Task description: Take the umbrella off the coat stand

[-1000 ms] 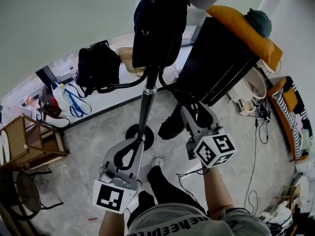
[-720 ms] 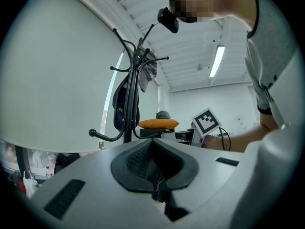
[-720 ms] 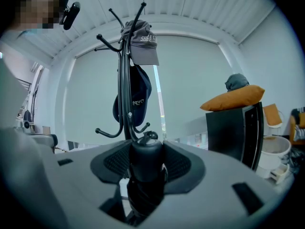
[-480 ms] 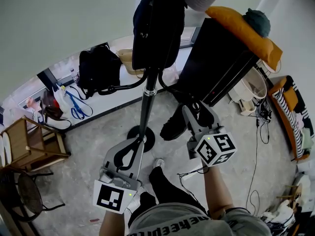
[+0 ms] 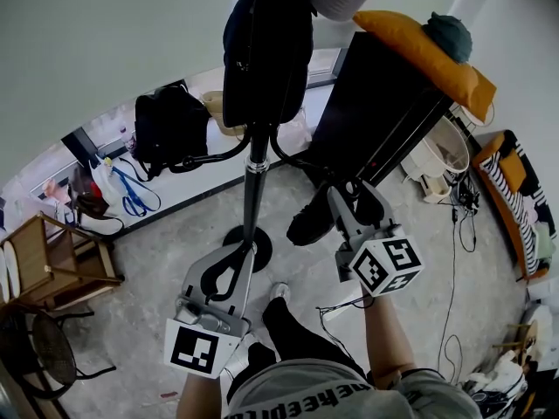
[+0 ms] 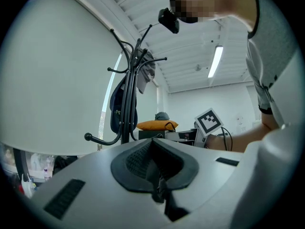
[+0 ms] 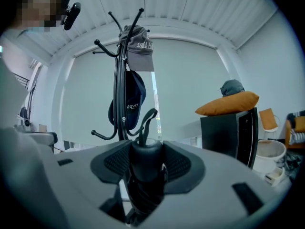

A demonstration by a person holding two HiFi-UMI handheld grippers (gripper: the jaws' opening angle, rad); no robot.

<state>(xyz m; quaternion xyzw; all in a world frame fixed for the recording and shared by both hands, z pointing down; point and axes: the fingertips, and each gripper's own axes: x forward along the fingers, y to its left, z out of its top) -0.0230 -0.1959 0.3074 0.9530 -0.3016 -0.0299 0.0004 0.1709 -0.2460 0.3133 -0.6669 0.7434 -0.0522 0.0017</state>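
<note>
the folded black umbrella [image 7: 145,173] is clamped in the right gripper [image 7: 147,151], whose pads press on its handle from both sides. the handle top stands just above the jaws and the body runs down below them, so the umbrella's long axis is upright and crosses the line the jaws point along. in the head view it hangs as a dark bundle [image 5: 307,223] under the right gripper [image 5: 356,201], just right of the coat stand [image 5: 253,190]. from the jaws the stand's pole [image 7: 117,94] lies ahead and slightly left. the umbrella's strap [image 7: 148,116] loops up toward a lower hook [image 5: 297,164] of the stand; i cannot tell whether it is over that hook or already free. the next move probably turns on this: if it is caught, the strap likely has to slide off along the hook, away from the pole. the left gripper [image 6: 155,161], pads together on nothing, sits near the pole but well apart from the umbrella.
</note>
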